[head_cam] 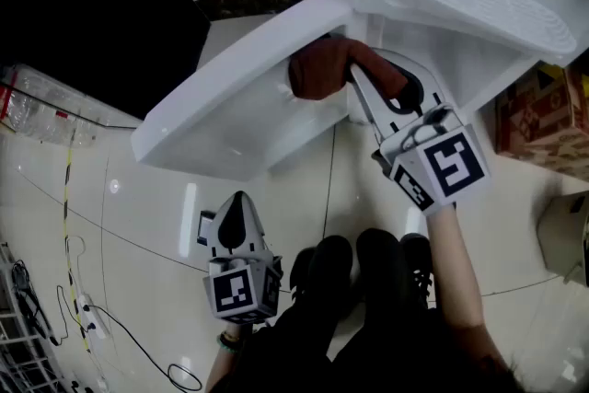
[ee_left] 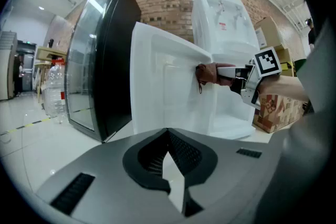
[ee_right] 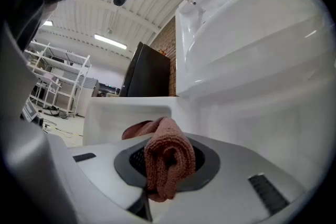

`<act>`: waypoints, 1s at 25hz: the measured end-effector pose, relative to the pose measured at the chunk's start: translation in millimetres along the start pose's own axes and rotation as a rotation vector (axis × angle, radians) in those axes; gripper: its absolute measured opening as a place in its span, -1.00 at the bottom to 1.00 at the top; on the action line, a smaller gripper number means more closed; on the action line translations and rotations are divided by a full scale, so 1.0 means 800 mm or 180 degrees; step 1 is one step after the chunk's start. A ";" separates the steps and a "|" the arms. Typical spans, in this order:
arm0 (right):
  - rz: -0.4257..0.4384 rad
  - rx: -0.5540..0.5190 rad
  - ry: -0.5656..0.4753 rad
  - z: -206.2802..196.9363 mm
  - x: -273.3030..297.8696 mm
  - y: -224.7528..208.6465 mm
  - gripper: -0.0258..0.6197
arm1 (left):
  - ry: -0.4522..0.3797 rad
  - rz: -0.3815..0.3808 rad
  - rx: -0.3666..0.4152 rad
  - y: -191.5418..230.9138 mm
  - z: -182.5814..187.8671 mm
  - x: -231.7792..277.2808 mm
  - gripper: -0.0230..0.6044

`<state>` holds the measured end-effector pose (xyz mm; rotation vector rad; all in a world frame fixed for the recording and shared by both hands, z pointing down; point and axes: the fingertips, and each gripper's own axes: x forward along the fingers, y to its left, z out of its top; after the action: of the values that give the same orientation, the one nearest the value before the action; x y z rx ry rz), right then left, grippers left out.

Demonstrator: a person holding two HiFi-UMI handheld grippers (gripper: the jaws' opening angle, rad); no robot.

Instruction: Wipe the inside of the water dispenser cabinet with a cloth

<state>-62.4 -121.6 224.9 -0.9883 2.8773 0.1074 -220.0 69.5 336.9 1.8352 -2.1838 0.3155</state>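
Holding the cloth (ee_right: pixel 168 162) bunched between its jaws, your right gripper (head_cam: pixel 354 78) was clamped tight on a thick fold of it, with a loose tail of fabric spilling out ahead of the tips. The cloth sat up at the mouth of the cabinet (ee_left: pixel 231 113), where the open cabinet door (head_cam: pixel 239 97) met the body of the water dispenser (head_cam: pixel 460 5). It looked pressed against the door's inner face near the hinge side, though contact was hard to confirm.

What the next move turned on was direction. Along your right gripper's own line, the door panel lay straight ahead and a little to the left, while the dispenser body rose to the right and above. The hollow of the cabinet therefore seemed to lie to the right of the cloth and lower, not in front of it. I judged that wiping the inside would call for swinging the tips rightward and down into the opening rather than pushing further forward.

Your right gripper was by far the nearer one. Your left gripper (head_cam: pixel 237 198) hung low over the floor (head_cam: pixel 138 225), well apart from the dispenser, pointing towards the open door, its jaws drawn together with nothing between them.
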 end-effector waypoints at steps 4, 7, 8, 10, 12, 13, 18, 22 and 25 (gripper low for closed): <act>0.0740 -0.0017 -0.0197 0.012 0.003 0.094 -0.71 | 0.0016 0.0091 -0.0099 0.008 -0.006 0.003 -0.92; 0.1315 0.0024 -0.0110 -0.001 0.008 0.180 -0.71 | 0.0081 0.0140 -0.0221 0.014 -0.014 0.005 -0.92; 0.1456 0.0047 0.0030 -0.013 0.009 0.205 -0.71 | 0.0096 0.0153 -0.0259 0.016 -0.017 0.005 -0.92; 0.1662 0.0020 0.0252 -0.037 0.013 0.244 -0.71 | 0.0110 0.0169 -0.0305 0.019 -0.019 0.005 -0.92; 0.1735 -0.0066 0.0308 -0.051 0.020 0.263 -0.71 | 0.0108 0.0175 -0.0314 0.021 -0.019 0.005 -0.92; 0.1727 -0.0096 0.0321 -0.057 0.025 0.264 -0.71 | 0.0105 0.0174 -0.0313 0.021 -0.018 0.005 -0.92; 0.1223 0.0063 0.0309 -0.074 0.041 0.200 -0.71 | 0.0110 0.0145 -0.0303 0.020 -0.019 0.007 -0.92; 0.0572 0.0183 0.0389 -0.084 0.034 0.103 -0.71 | 0.0122 0.0138 -0.0318 0.020 -0.021 0.008 -0.92; 0.0176 0.0072 0.0401 -0.094 0.016 0.038 -0.71 | 0.0093 0.0126 -0.0203 0.028 -0.032 0.008 -0.92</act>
<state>-96.2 -113.0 299.5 -0.9446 3.0132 0.0169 -241.4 76.2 363.0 1.7451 -2.1871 0.2756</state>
